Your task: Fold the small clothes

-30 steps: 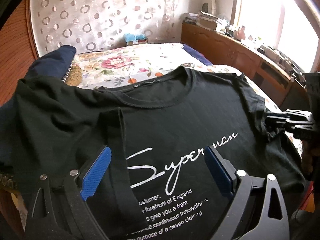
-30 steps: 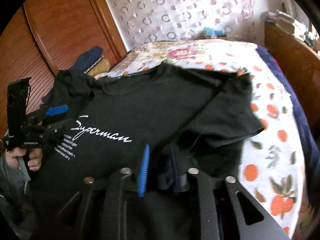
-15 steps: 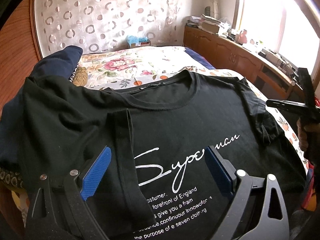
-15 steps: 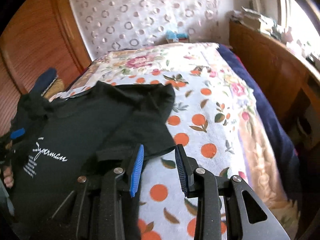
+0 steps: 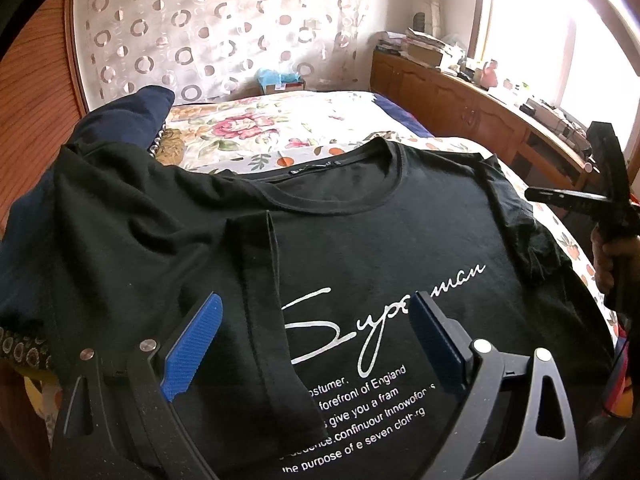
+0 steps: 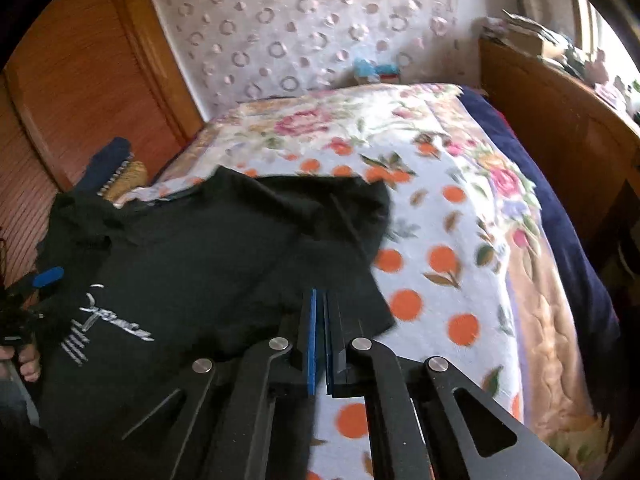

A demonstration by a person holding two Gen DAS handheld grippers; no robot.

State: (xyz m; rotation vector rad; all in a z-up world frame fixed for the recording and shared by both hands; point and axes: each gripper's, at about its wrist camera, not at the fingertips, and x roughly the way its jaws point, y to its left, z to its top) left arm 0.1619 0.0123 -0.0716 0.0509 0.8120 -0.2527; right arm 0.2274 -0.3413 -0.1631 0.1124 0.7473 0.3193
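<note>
A black T-shirt (image 5: 380, 240) with white "Superman" lettering lies face up on the bed, its left sleeve (image 5: 276, 320) folded in over the chest. My left gripper (image 5: 316, 332) hovers open just above the lettering, blue pads wide apart with nothing between them. My right gripper (image 5: 538, 195) floats at the shirt's right side, above the right sleeve (image 5: 524, 232). In the right wrist view that gripper (image 6: 320, 296) is shut, pads together over the sleeve's edge (image 6: 360, 280), and no cloth shows between them. The left gripper (image 6: 48, 276) appears at the far left there.
A flowered bedspread with orange dots (image 6: 440, 240) covers the bed. A dark blue garment (image 5: 120, 120) lies past the shirt's left shoulder. A wooden wall (image 6: 80, 100) runs along the left, and a cluttered wooden cabinet (image 5: 460, 100) along the right under the window.
The right gripper left the right sleeve, swung out over the bedspread with its jaws apart, then shut and came back to the sleeve's edge. The left gripper stayed open in place.
</note>
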